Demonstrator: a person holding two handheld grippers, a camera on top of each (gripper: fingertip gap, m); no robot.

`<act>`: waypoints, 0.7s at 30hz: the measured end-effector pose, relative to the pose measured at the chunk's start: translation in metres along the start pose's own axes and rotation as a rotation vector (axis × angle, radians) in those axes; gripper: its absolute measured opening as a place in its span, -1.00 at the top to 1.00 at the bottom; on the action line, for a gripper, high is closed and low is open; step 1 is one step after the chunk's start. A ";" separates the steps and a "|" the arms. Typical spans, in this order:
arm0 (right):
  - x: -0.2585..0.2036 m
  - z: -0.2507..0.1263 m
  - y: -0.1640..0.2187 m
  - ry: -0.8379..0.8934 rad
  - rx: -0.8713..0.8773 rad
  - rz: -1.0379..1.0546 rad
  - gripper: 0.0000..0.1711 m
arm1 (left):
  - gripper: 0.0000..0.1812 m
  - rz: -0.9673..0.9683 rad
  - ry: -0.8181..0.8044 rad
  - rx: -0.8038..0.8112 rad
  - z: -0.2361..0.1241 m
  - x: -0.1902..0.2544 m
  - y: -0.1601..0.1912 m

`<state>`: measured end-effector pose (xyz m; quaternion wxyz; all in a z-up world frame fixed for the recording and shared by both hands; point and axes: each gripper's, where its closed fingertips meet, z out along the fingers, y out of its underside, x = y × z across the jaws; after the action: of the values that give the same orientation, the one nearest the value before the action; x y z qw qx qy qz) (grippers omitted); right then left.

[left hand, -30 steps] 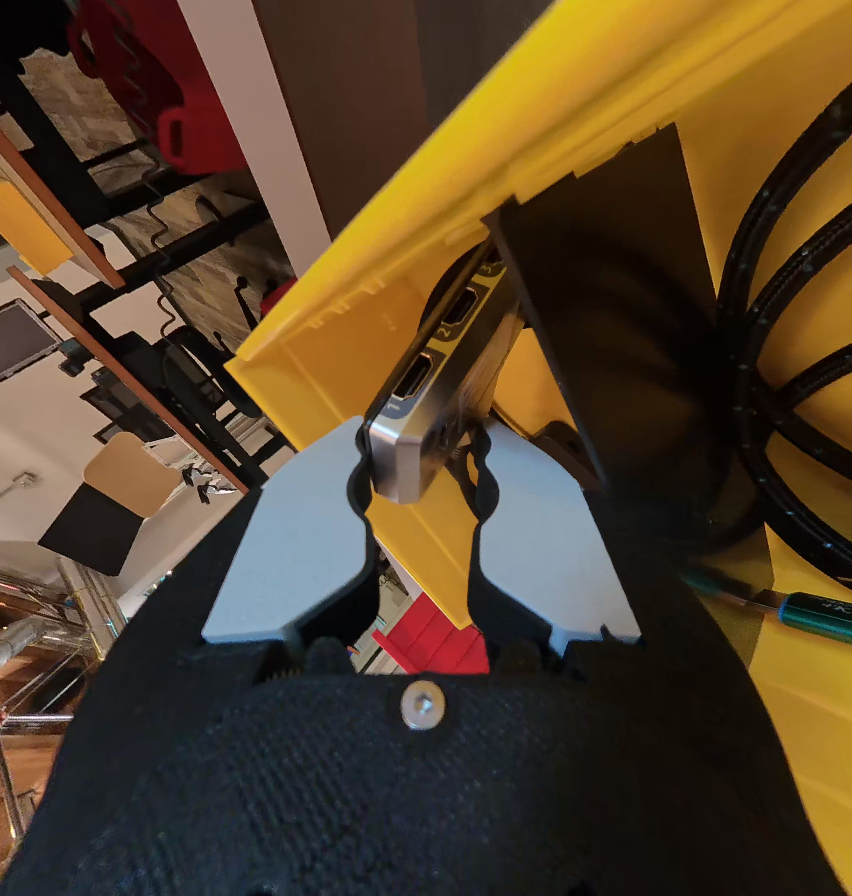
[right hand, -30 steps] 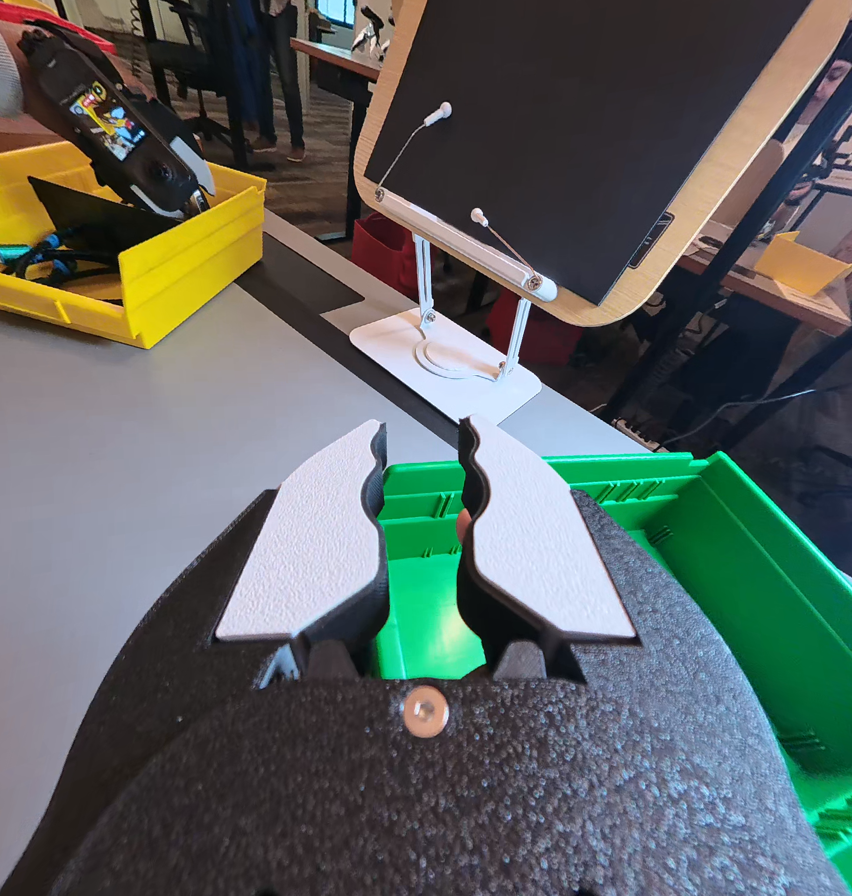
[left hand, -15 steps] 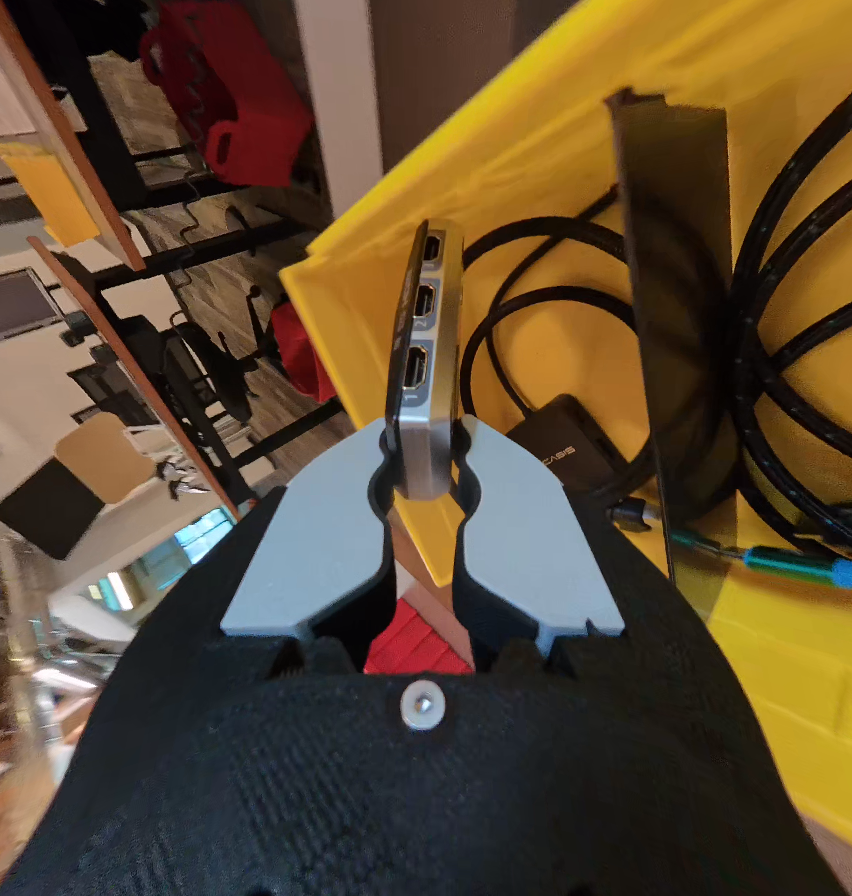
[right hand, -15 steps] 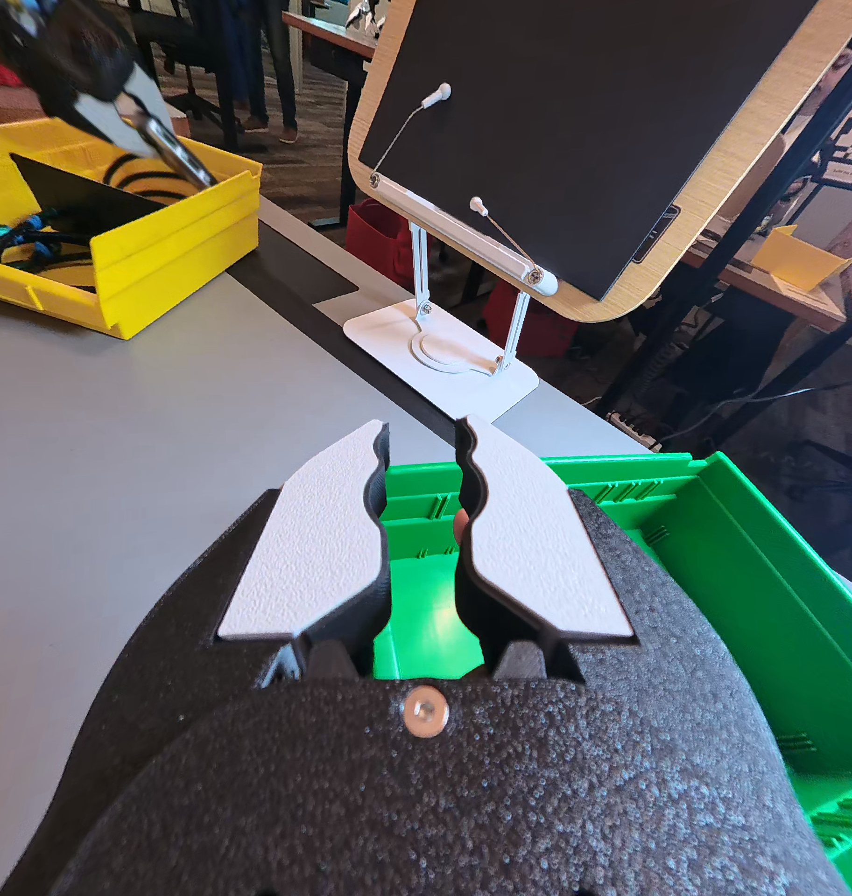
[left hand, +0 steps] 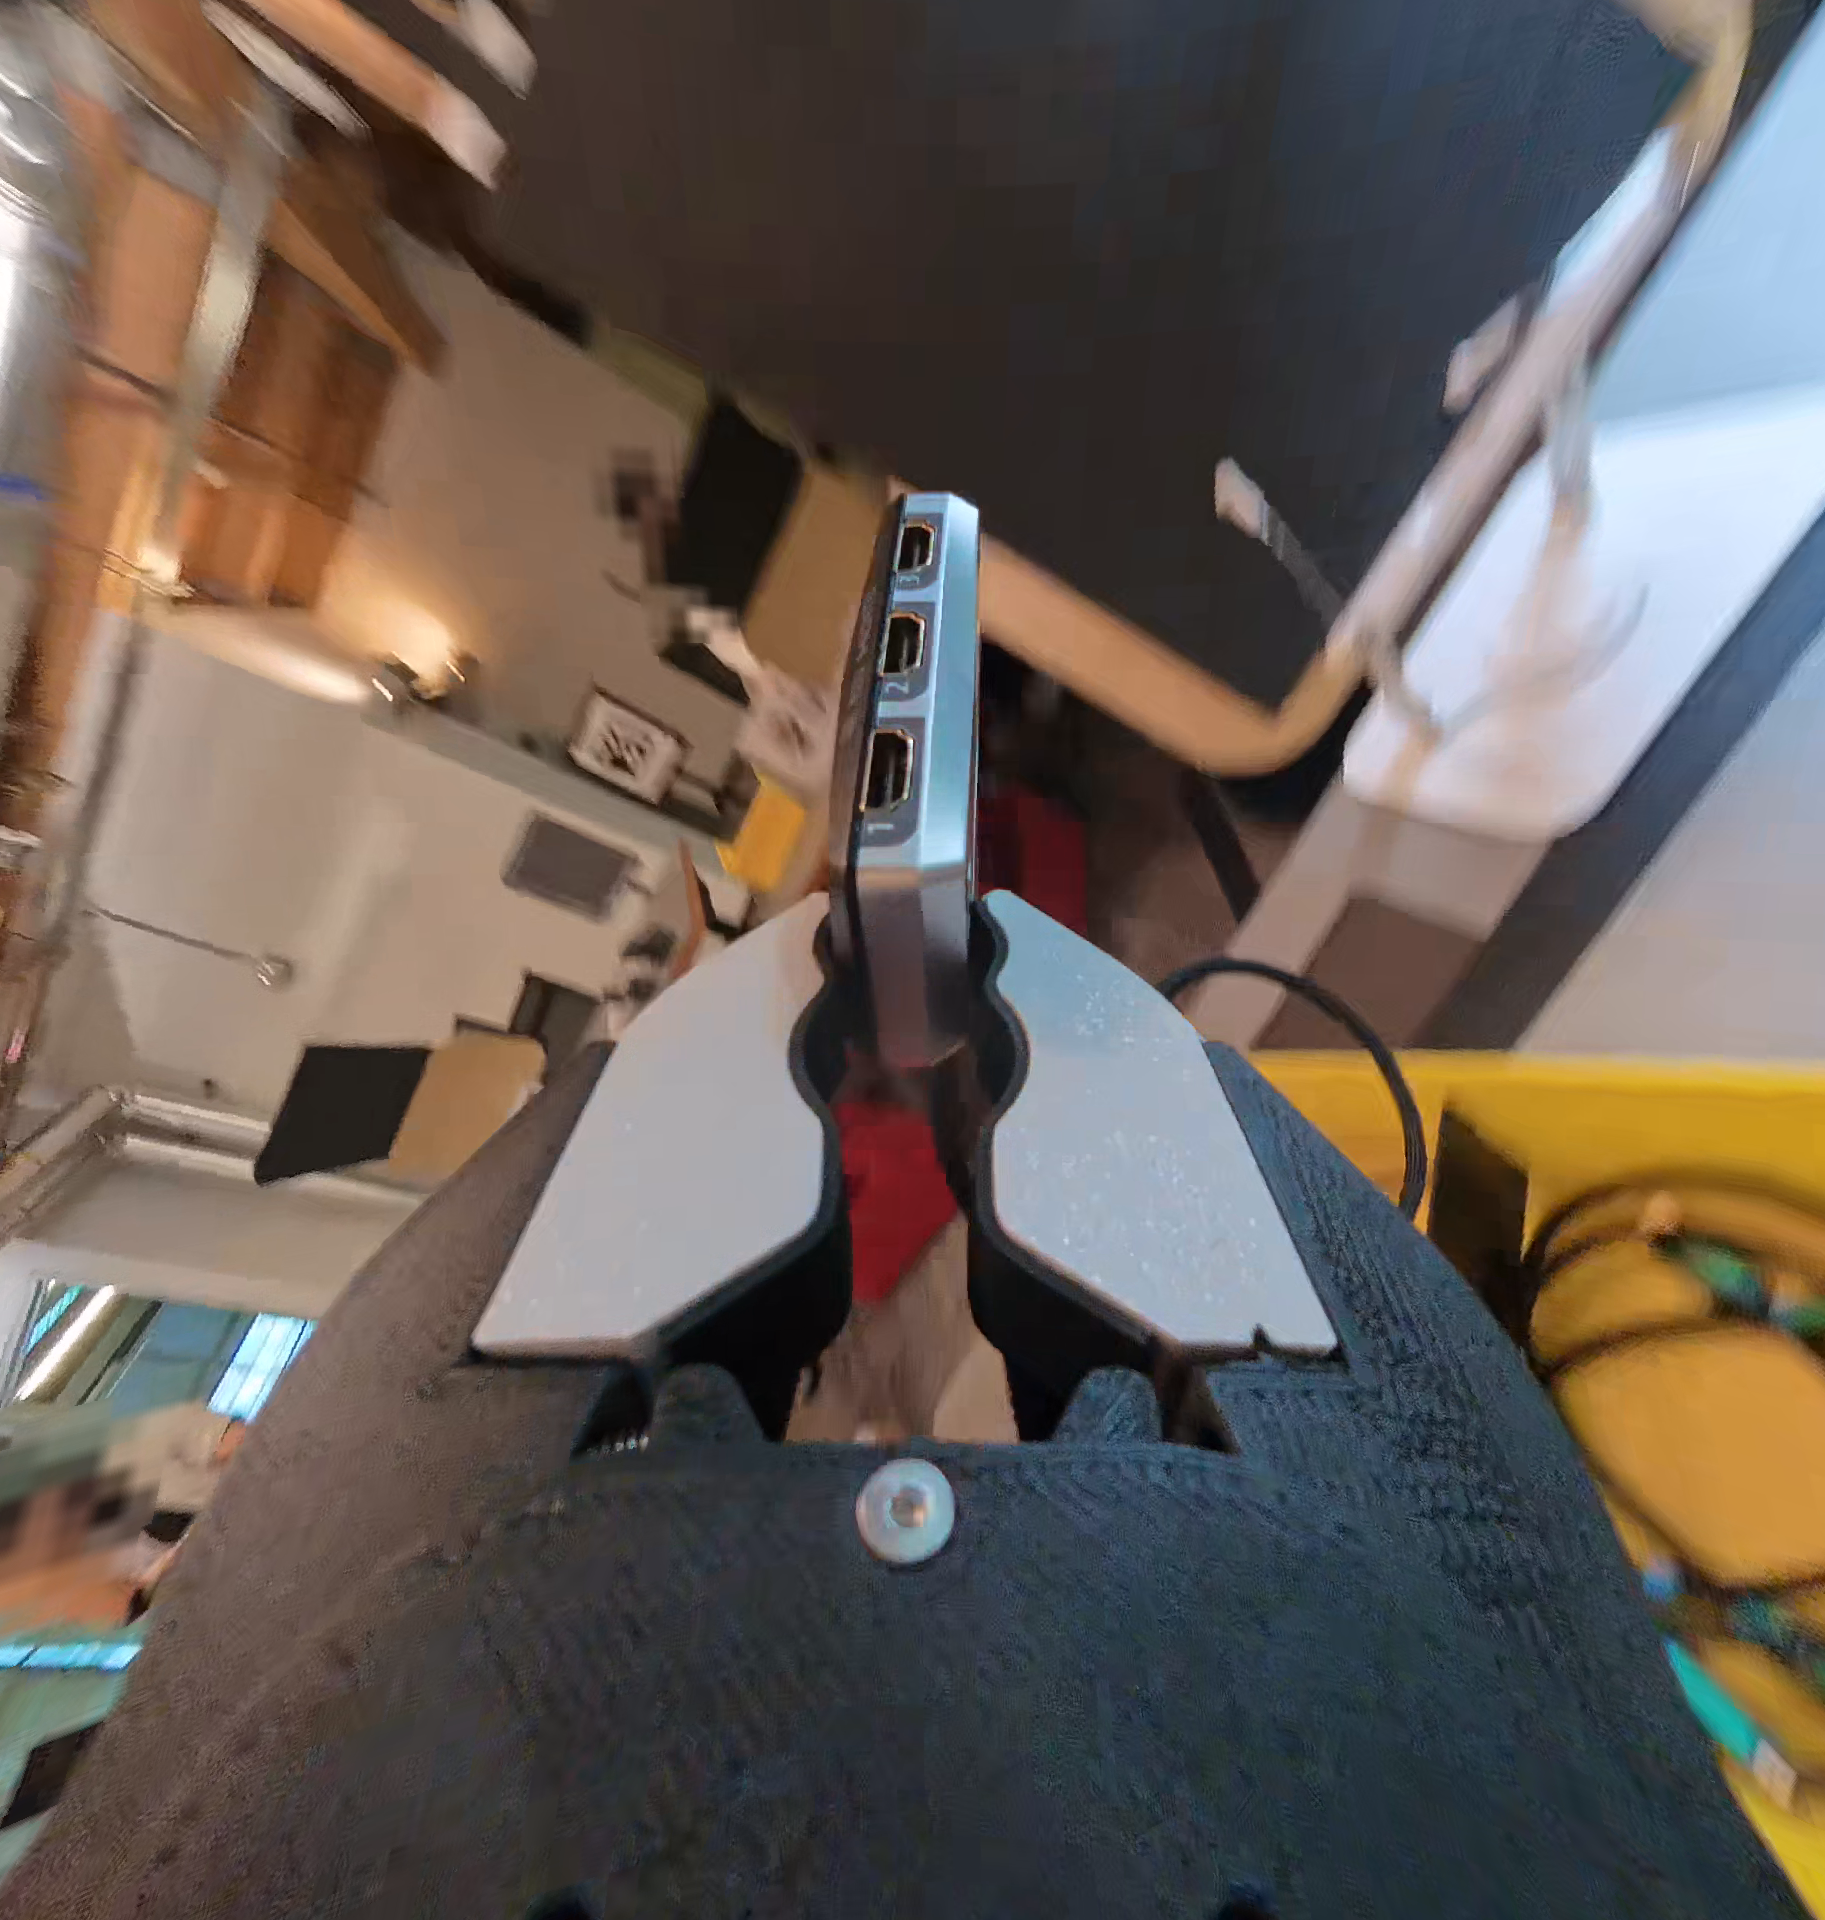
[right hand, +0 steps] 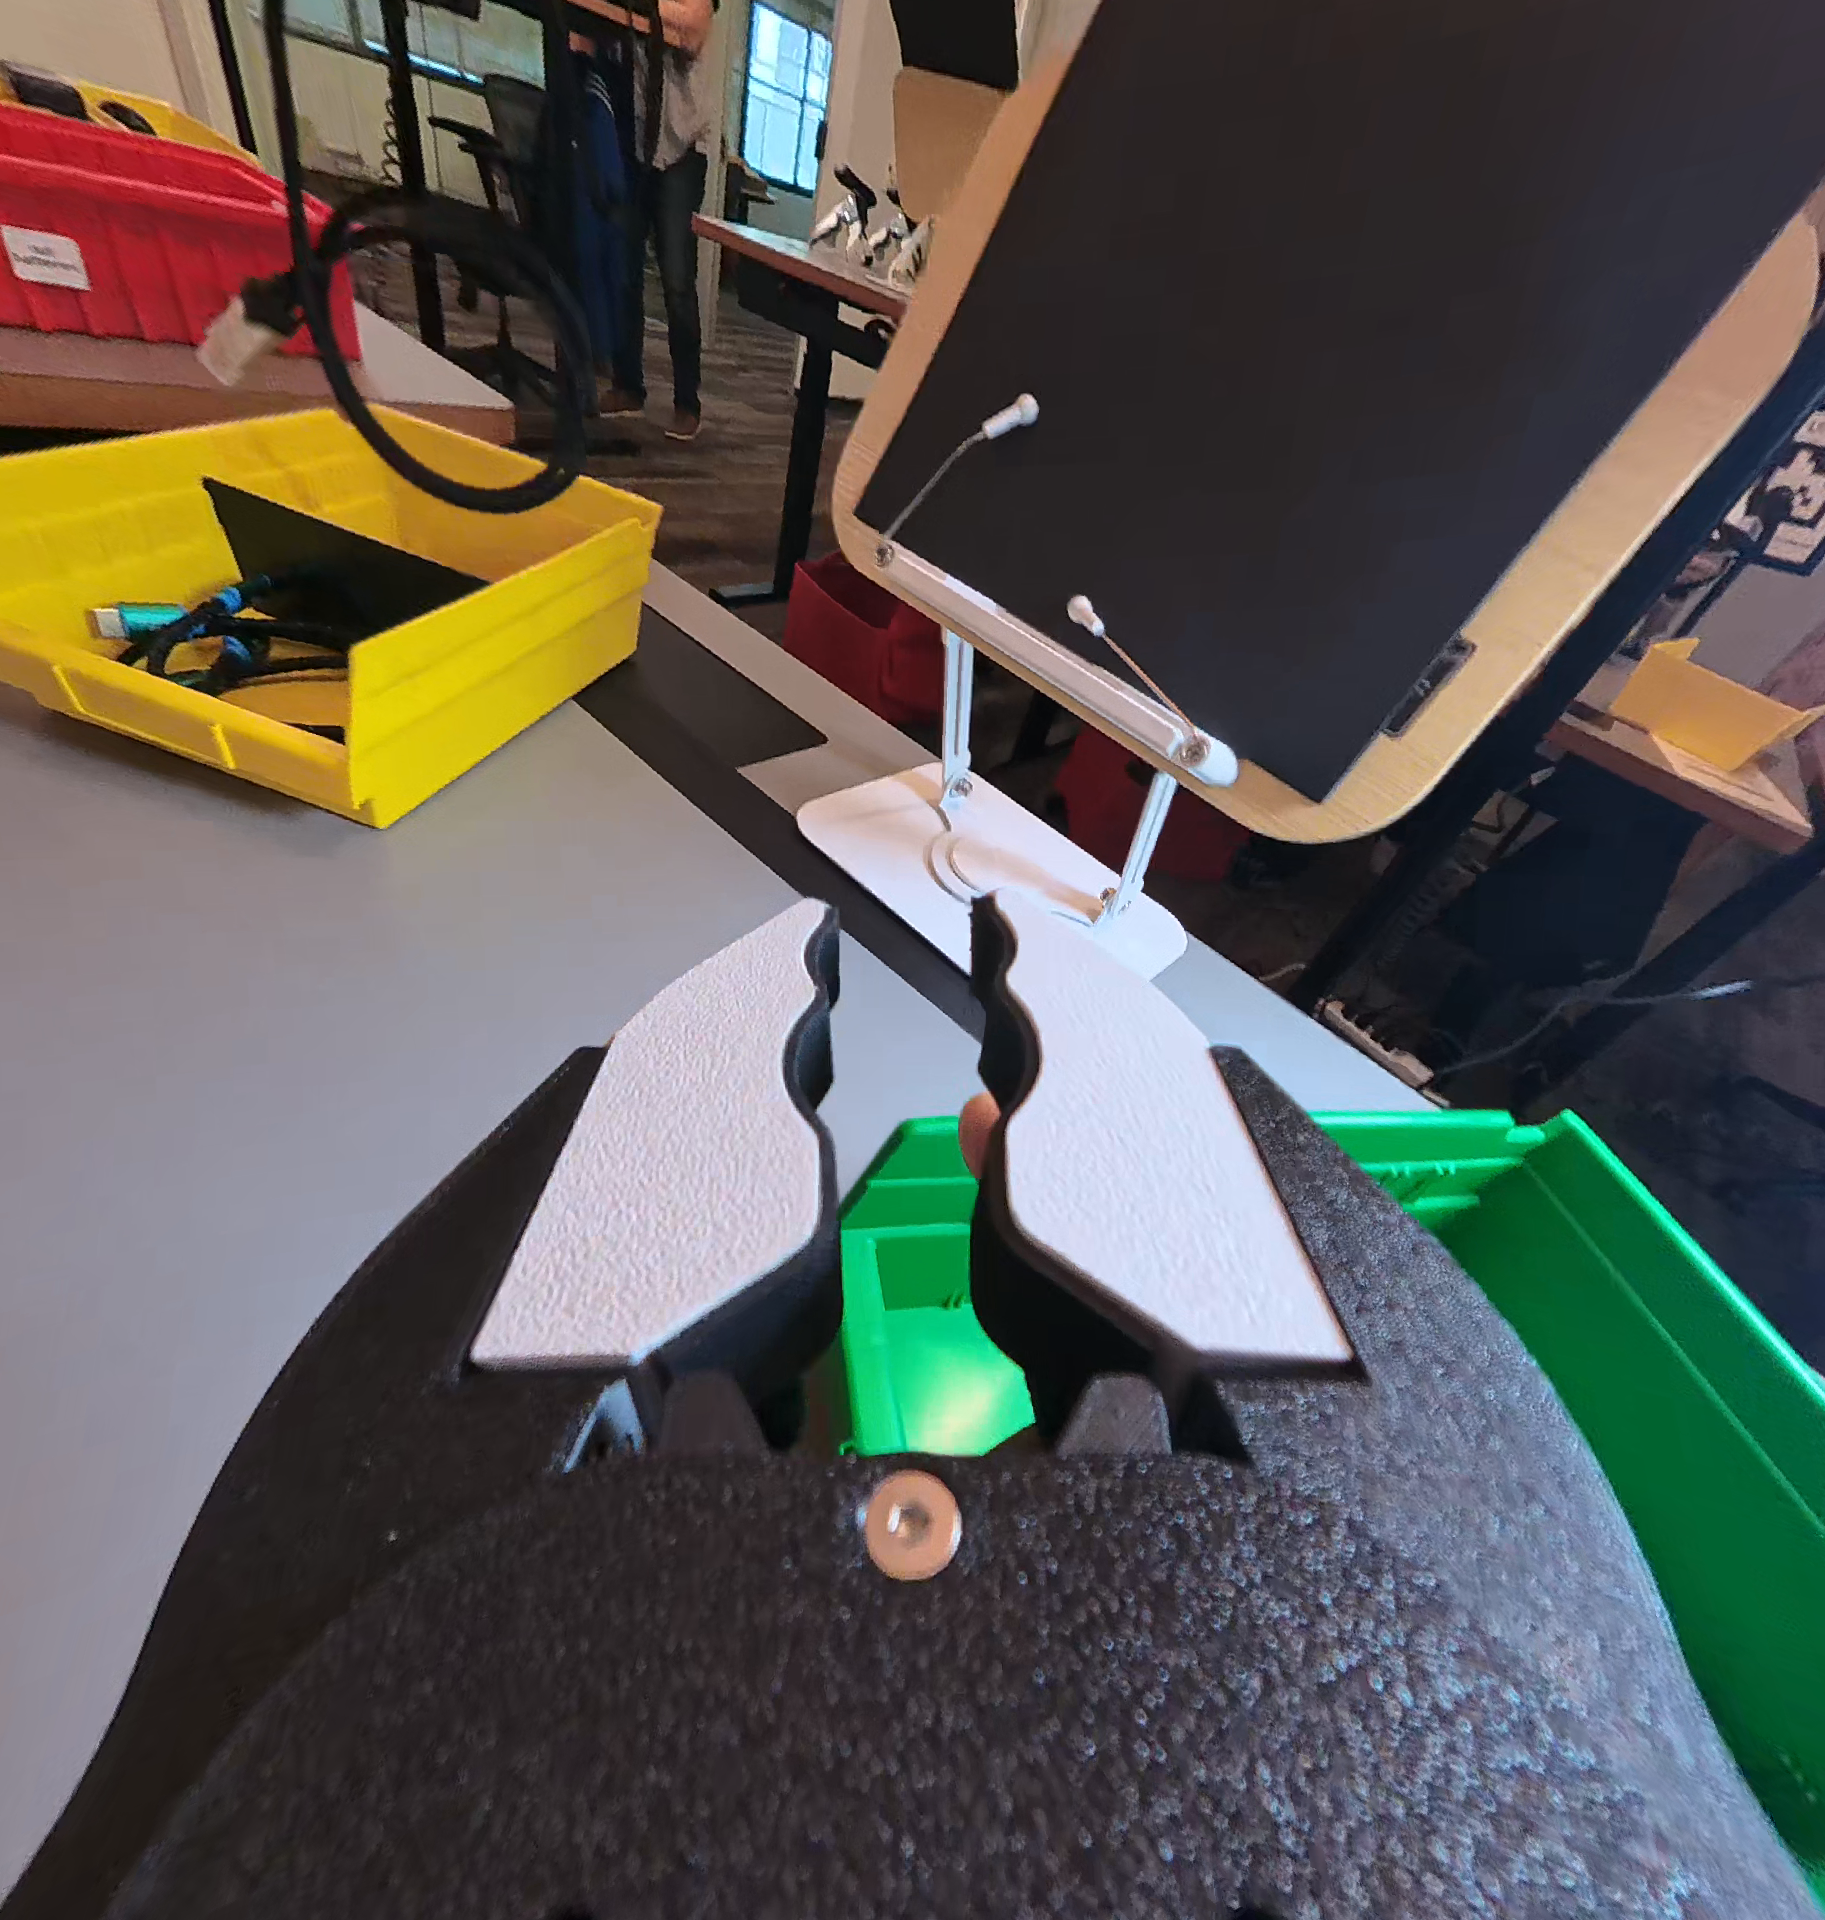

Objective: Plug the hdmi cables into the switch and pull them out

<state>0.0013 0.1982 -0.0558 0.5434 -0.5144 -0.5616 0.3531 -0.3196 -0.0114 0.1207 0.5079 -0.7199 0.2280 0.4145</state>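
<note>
Grey table (right hand: 264,1039) runs across a busy workshop, with a yellow bin (right hand: 492,675) at its far side and a green bin (right hand: 1614,1299) nearer, under the right gripper (right hand: 903,914). Behind them a dark board with a pale wood edge (right hand: 1355,416) tilts on a white stand (right hand: 991,862).

Up in the air, the left gripper (left hand: 903,925) has its jaws closed on the near end of the switch (left hand: 913,748), a slim grey metal box standing on edge and pointing away from the camera. Three ports on its narrow side face the camera, all without plugs. A thin black cable (left hand: 1375,1049) loops away behind the right finger toward the yellow bin (left hand: 1666,1101).

Seen from the right wrist view, a black lead with a pale plug (right hand: 243,332) dangles above the yellow bin. Inside that bin, beside a black divider (right hand: 347,571), lie coiled hdmi cables (right hand: 201,644) with teal ends.

Right gripper hovers over the table edge and the green bin, its jaws parted by a modest gap with nothing between them.
</note>
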 end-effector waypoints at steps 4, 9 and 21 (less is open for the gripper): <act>-0.022 -0.003 -0.030 -0.045 0.114 -0.033 0.72 | 0.76 -0.191 -0.099 0.337 -0.059 0.027 -0.088; -0.065 -0.014 -0.072 -0.140 0.252 -0.107 0.69 | 0.76 -0.353 0.086 0.676 -0.097 0.124 -0.149; -0.176 -0.029 -0.135 -0.335 0.295 -0.349 0.37 | 0.77 -0.272 0.553 0.933 -0.116 0.225 -0.203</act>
<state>-0.0180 -0.0056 0.0343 0.5647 -0.2597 -0.6662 0.4120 -0.0005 -0.0196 0.0605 0.7429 -0.5236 0.4171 -0.0037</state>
